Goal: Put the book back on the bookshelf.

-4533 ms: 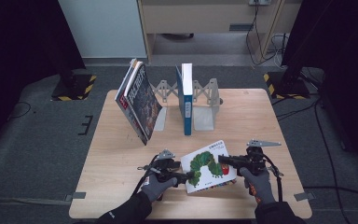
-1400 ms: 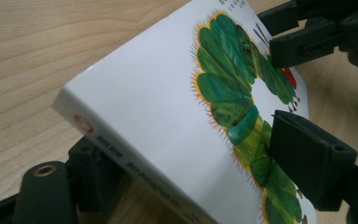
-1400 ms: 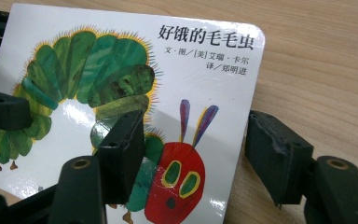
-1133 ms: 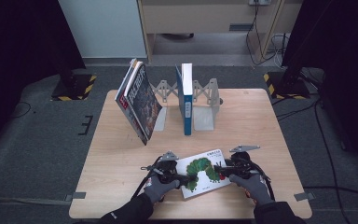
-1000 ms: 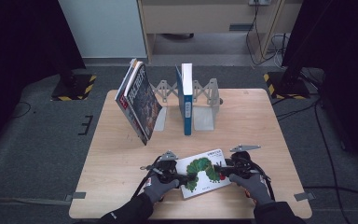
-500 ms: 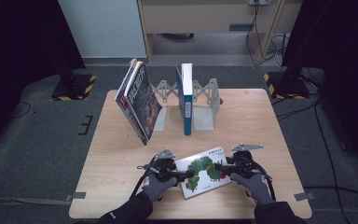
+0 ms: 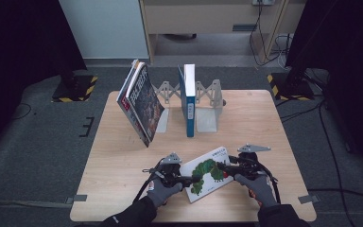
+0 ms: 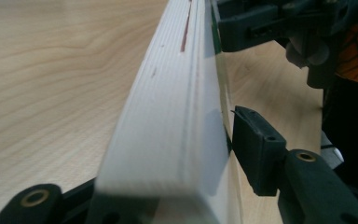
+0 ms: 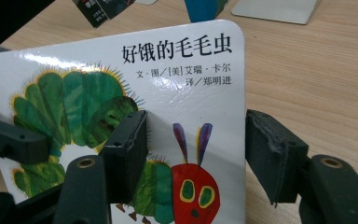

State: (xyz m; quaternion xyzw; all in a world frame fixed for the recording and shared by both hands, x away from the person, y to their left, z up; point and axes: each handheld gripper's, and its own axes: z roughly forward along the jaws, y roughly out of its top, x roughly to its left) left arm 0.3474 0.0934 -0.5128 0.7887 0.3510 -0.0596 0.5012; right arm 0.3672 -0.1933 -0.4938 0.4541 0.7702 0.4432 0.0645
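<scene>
Both tongs bracket the caterpillar book: left tongs closing across its edge, right tongs half-open astride the corner, readying a lift.

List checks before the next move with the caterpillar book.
1. Caterpillar book between the left gripper jaws: ok; they have just been closing on it.
2. Left pads pressing on the book: cannot tell.
3. Right gripper at the book's other edge: ok.
4. Right grip firm: cannot tell; one jaw lies over the cover, the other sits beside the edge.
5. Blue book upright in the rack: ok.
6. Gap between the leaning books and the blue book: ok.
</scene>
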